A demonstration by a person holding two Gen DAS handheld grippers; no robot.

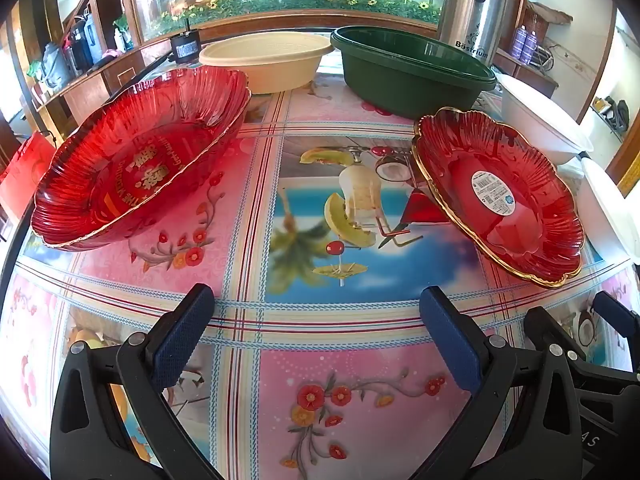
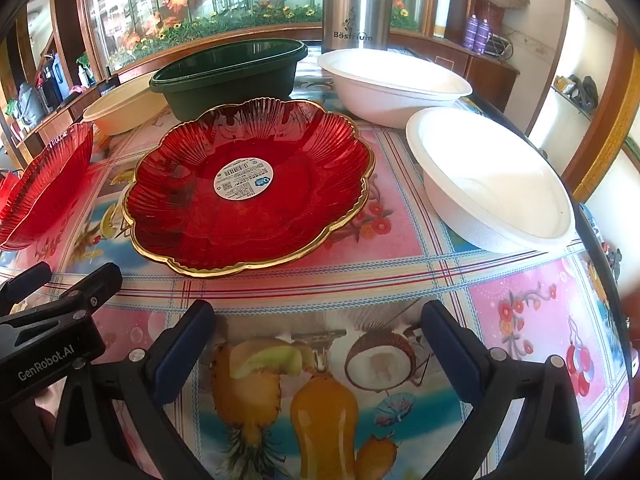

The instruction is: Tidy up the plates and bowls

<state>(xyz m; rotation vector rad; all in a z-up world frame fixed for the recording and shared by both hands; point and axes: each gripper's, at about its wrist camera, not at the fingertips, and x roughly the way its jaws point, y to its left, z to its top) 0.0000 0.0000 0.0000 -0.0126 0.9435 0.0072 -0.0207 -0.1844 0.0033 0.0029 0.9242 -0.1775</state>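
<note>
Both claws wide and empty above the bench [image 2: 400,276], before any grasp. Left claw [image 1: 316,332] hangs low over the patterned cloth, fingers pointing between the lettered red plate [image 1: 140,160] on its left and the gold-rimmed red plate [image 1: 500,196] on its right. Right claw [image 2: 318,340] sits level just beside it, aimed at the gold-rimmed plate's near edge, with two white bowls [image 2: 492,184] further right. Behind stand a cream bowl [image 1: 264,60] and a green tub [image 1: 412,68], the tub close to a steel flask [image 2: 358,4].

Risks, judged from this layout: the red plates look thin, glossy and scalloped, so a pinch on the rim could slip or tip the plate; the glossy cloth gives little resistance, so a finger driven under the rim may push the plate towards the tub. The far white bowl lies near the bench's right edge, where a nudge could send it off. With the claws so close together, they may collide.
</note>
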